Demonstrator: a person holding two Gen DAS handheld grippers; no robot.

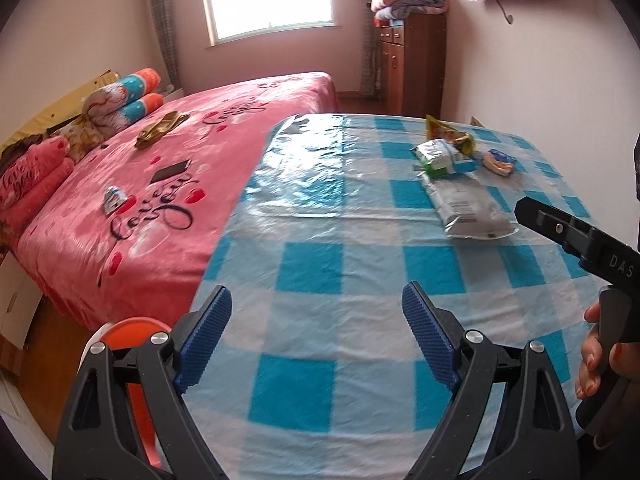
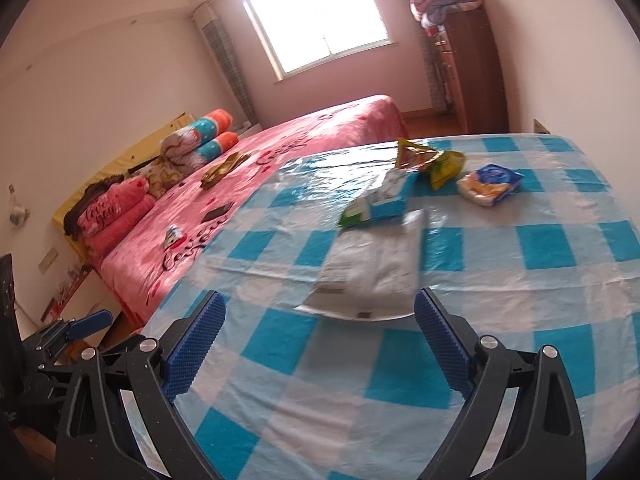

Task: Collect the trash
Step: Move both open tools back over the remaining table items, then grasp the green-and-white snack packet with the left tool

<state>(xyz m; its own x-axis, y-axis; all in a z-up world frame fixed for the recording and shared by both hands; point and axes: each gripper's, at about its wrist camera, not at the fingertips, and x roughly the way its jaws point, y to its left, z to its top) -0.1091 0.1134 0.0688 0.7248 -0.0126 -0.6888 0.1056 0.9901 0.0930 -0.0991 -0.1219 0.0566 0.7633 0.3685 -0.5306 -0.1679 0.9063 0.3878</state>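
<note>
Several pieces of trash lie on the blue-and-white checked table (image 1: 312, 264): a flat grey bag (image 1: 468, 208), a green-and-white packet (image 1: 438, 156), a yellow-green snack bag (image 1: 452, 134) and a small blue-and-orange packet (image 1: 498, 160). My left gripper (image 1: 318, 292) is open over the near part of the cloth, well short of them, with nothing between its blue pads. My right gripper (image 2: 320, 298) is open too. The grey bag (image 2: 372, 268) lies just beyond its fingertips, untouched. Behind it are the green-and-white packet (image 2: 380, 200), the snack bag (image 2: 432, 160) and the small packet (image 2: 490, 180).
A pink bed (image 1: 160, 168) stands along the table's left edge, with a dark phone (image 1: 170, 170), a small wrapper (image 1: 113, 198) and folded bedding on it. An orange round thing (image 1: 132, 332) sits low by the near left corner. A wooden cabinet (image 1: 412, 60) stands at the back wall.
</note>
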